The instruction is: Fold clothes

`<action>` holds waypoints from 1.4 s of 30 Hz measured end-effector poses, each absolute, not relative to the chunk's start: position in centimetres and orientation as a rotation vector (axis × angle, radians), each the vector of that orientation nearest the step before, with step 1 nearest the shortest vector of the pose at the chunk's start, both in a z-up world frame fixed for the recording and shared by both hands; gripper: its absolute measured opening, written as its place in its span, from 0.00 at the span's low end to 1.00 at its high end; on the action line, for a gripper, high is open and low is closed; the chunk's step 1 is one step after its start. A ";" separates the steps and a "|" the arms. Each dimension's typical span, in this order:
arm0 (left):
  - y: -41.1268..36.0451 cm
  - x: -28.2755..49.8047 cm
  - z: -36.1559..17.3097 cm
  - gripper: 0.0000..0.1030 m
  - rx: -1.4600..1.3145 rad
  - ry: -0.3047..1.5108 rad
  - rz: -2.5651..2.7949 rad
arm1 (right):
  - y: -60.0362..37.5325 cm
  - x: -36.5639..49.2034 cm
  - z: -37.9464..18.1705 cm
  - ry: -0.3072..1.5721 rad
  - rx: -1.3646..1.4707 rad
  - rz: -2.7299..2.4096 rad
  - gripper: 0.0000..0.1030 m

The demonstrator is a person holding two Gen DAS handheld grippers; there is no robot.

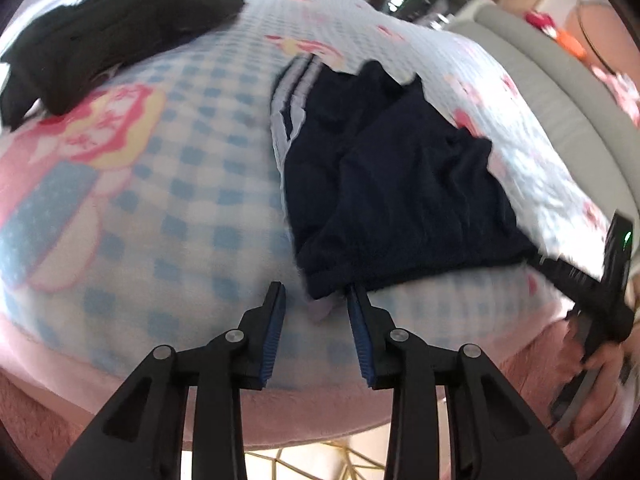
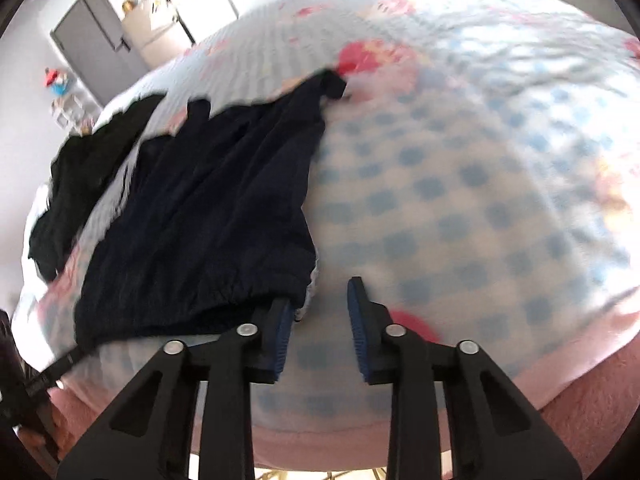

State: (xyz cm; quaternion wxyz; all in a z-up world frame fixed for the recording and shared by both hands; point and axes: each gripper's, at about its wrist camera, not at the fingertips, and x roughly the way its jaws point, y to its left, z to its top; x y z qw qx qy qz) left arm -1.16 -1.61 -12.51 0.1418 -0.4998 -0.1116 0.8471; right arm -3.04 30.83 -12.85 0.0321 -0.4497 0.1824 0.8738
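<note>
A navy garment (image 1: 400, 184) with white side stripes lies spread on the blue-checked blanket (image 1: 180, 200). My left gripper (image 1: 316, 292) hovers at its near left corner. The jaws stand apart, the right pad sits beside the hem, and a pale scrap of lining shows in the gap. In the right wrist view the same navy garment (image 2: 200, 208) fills the left half. My right gripper (image 2: 320, 296) is open at its near right corner, with the left fingertip against the gathered hem and only blanket (image 2: 440, 200) between the pads.
A heap of black clothes (image 1: 112, 28) lies at the far left of the bed, also seen as black clothes (image 2: 80, 184). A person's hand (image 1: 608, 360) holds a black tool at the right. A grey padded bed edge (image 1: 560, 100) runs along the right. A grey cabinet (image 2: 92, 52) stands beyond.
</note>
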 end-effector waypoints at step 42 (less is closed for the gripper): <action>-5.0 0.9 -8.3 0.35 -1.218 -0.513 2.408 | 29.8 4.0 -9.1 0.426 -1.378 2.772 0.23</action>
